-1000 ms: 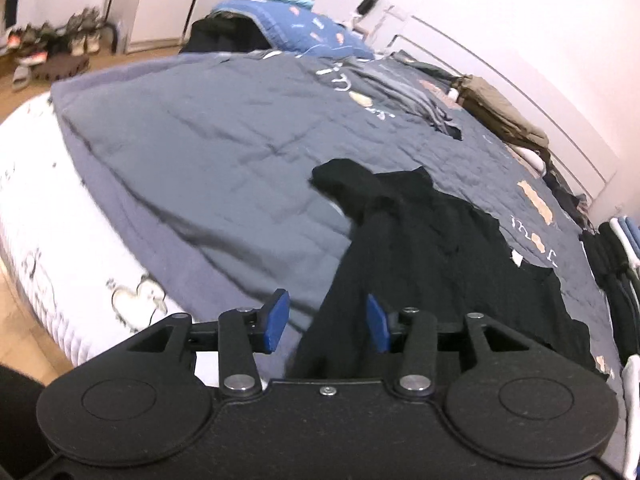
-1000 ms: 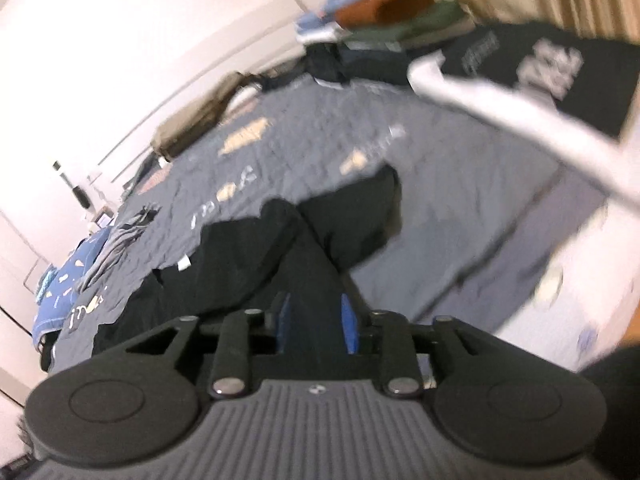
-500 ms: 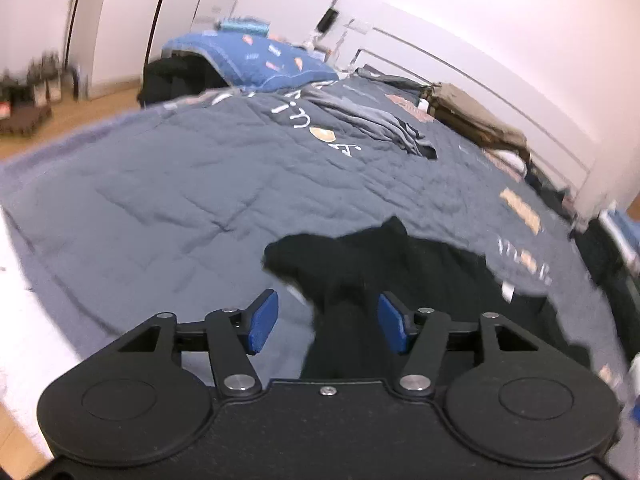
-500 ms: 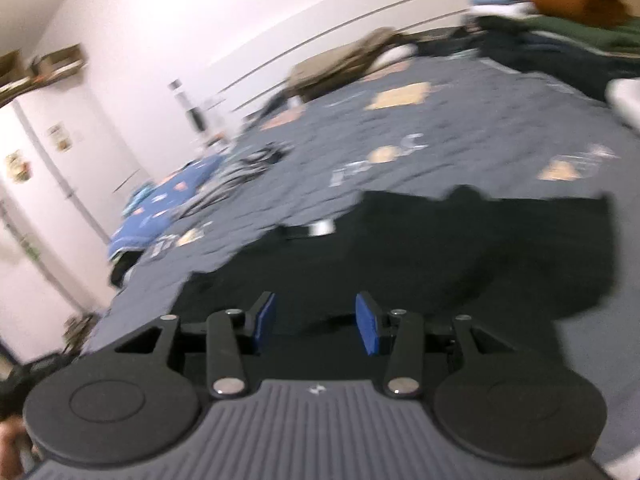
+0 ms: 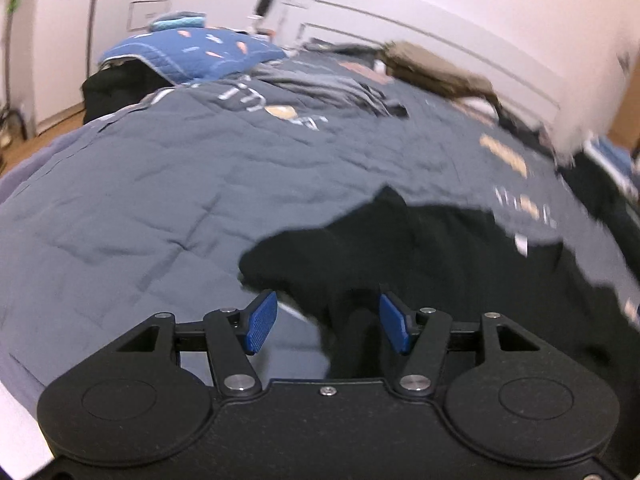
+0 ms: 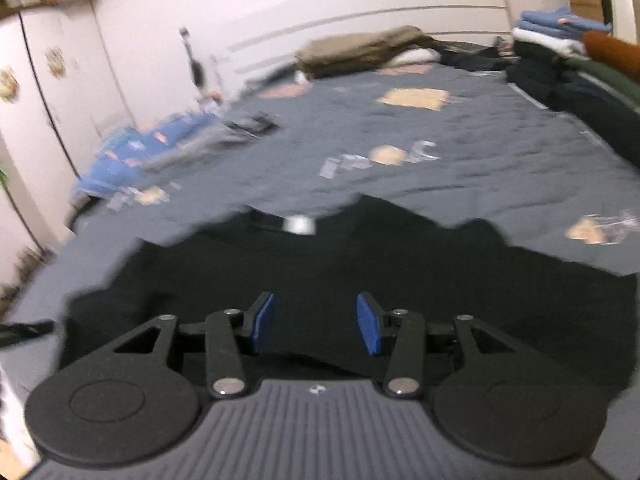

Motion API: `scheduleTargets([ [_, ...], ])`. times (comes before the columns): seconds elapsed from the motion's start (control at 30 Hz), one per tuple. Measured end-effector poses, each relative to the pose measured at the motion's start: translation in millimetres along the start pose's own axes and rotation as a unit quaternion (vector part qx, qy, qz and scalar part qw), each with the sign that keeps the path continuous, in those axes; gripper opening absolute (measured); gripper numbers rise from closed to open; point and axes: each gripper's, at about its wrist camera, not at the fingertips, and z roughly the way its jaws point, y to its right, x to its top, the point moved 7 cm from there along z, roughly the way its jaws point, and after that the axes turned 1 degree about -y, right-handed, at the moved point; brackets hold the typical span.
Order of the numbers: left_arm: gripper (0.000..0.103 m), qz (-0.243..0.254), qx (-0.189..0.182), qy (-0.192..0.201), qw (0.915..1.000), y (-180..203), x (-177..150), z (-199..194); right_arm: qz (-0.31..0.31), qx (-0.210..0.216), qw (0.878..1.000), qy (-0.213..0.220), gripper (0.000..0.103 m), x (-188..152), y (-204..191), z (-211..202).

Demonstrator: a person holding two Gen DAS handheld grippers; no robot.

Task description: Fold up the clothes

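Note:
A black garment (image 5: 440, 248) lies spread on the grey quilt (image 5: 160, 200), one sleeve reaching left. My left gripper (image 5: 328, 322) hovers over that sleeve end with its blue pads wide apart. A fold of black cloth runs between them near the right pad, not pinched. In the right wrist view the same black garment (image 6: 360, 264) lies flat, its white neck label (image 6: 298, 225) at the far edge. My right gripper (image 6: 316, 324) is open just above the garment's near part, its pads clear of the cloth.
A blue patterned pillow (image 5: 192, 50) and a crumpled grey garment (image 5: 328, 88) lie at the far left. An olive-brown garment (image 6: 360, 50) rests by the headboard. Stacked folded clothes (image 6: 560, 40) and dark clothes (image 6: 560, 84) line the bed's right side. Wardrobe doors (image 6: 60, 80) stand beyond.
The right gripper's pads, close on black cloth a second ago, have spread and let it go. The left pads widened too. Both views rolled level and the garment now lies flatter.

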Motion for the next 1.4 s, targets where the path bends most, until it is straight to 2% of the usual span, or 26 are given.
scheduleTargets([
  [0.17, 0.057, 0.051, 0.000, -0.013, 0.9986, 17, -11, 1, -0.015, -0.061, 0.998, -0.018, 0.045, -11, 42, -11],
  [0.37, 0.057, 0.093, 0.019, -0.027, 0.9951, 32, -22, 5, -0.025, -0.103, 0.994, -0.039, 0.045, -28, 74, -22],
  [0.5, 0.055, 0.103, 0.019, -0.045, 0.9935, 39, -27, 11, -0.017, -0.111, 0.992, -0.057, 0.045, -39, 91, -21],
  [0.6, 0.044, 0.100, 0.023, -0.056, 0.9932, 40, -30, 16, -0.017, -0.126, 0.990, -0.062, 0.045, -43, 102, -19],
  [0.73, 0.040, 0.073, 0.021, -0.071, 0.9946, 36, -32, 18, -0.016, -0.126, 0.989, -0.078, 0.045, -50, 109, -15],
  [0.83, 0.041, 0.075, 0.024, -0.081, 0.9936, 37, -35, 15, -0.010, -0.125, 0.987, -0.098, 0.045, -58, 114, -11],
  [0.93, 0.041, 0.088, 0.024, -0.085, 0.9922, 41, -39, 13, -0.003, -0.110, 0.989, -0.095, 0.044, -61, 115, -13],
  [0.97, 0.041, 0.090, 0.025, -0.089, 0.9917, 42, -40, 14, 0.005, -0.105, 0.990, -0.095, 0.043, -62, 116, -14],
  [1.0, 0.040, 0.091, 0.025, -0.092, 0.9912, 43, -42, 15, 0.013, -0.101, 0.990, -0.096, 0.037, -63, 117, -15],
  [1.03, 0.036, 0.089, 0.025, -0.093, 0.9913, 42, -42, 15, 0.022, -0.096, 0.990, -0.097, 0.033, -64, 118, -16],
  [1.07, 0.021, 0.086, 0.022, -0.093, 0.9917, 42, -43, 15, 0.029, -0.088, 0.991, -0.095, 0.018, -64, 117, -17],
  [1.1, 0.014, 0.077, 0.013, -0.097, 0.9922, 41, -42, 15, 0.036, -0.081, 0.992, -0.094, 0.011, -64, 117, -19],
  [1.13, 0.008, 0.065, 0.004, -0.097, 0.9931, 39, -41, 14, 0.043, -0.074, 0.992, -0.092, 0.010, -64, 117, -20],
  [1.23, 0.005, 0.046, -0.004, -0.089, 0.9950, 33, -37, 5, 0.068, -0.060, 0.993, -0.078, 0.008, -58, 117, -31],
  [1.4, 0.004, 0.023, -0.043, -0.088, 0.9949, 24, -28, -20, 0.094, -0.016, 0.993, -0.065, 0.008, -51, 112, -62],
])
